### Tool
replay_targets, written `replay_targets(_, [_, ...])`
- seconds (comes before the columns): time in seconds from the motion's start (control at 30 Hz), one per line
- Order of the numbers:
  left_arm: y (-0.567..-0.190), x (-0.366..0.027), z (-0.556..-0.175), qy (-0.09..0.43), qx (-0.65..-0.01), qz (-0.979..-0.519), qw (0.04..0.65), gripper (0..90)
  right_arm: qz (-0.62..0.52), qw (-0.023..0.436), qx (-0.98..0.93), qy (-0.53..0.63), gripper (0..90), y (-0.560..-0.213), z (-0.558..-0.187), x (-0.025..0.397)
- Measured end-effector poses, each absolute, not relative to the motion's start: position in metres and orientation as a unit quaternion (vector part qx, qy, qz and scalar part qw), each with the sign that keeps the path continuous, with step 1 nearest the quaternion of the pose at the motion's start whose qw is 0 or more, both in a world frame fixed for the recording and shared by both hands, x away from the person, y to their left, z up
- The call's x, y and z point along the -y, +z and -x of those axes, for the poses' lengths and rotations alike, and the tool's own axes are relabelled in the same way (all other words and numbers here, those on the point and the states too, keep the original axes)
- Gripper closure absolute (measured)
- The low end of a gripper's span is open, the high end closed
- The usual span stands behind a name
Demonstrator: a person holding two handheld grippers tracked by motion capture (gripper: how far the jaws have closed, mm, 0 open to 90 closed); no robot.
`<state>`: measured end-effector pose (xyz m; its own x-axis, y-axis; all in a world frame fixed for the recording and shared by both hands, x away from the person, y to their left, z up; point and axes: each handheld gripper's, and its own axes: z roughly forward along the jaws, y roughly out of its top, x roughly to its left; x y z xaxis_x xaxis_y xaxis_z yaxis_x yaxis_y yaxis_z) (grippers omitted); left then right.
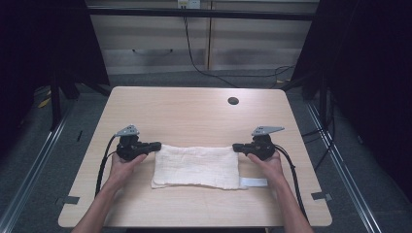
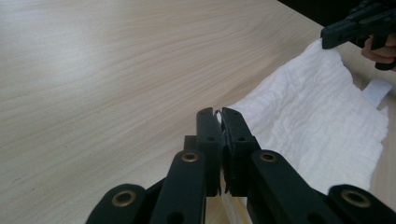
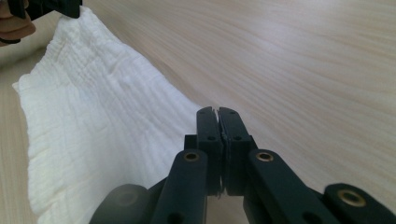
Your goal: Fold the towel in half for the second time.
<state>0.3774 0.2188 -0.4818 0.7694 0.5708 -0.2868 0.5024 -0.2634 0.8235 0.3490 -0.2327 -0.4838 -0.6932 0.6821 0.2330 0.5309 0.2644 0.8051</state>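
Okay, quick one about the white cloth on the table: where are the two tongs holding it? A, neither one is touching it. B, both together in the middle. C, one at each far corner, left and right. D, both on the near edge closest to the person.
C: the left tongs pinch the far left corner of the white cloth and the right tongs pinch its far right corner.

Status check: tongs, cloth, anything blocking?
Left tongs shut on white cloth, far left corner. Right tongs shut on far right corner. Cloth flat on table. Nothing blocking.
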Motion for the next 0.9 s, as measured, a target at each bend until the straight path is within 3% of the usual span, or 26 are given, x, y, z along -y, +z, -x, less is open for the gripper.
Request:
replay_targets(0.63, [-0.462, -0.222, -0.345, 0.046, -0.318, -0.794, 0.516, 87.0, -0.356, 0.081, -0.782, 0.505, 88.8, -0.454, -0.334, 0.238])
replay_targets(0.9, [-0.472, -0.218, -0.353, 0.046, -0.331, -0.796, 0.505, 87.0, -0.358, 0.091, -0.797, 0.478, 88.8, -0.46, -0.331, 0.235])
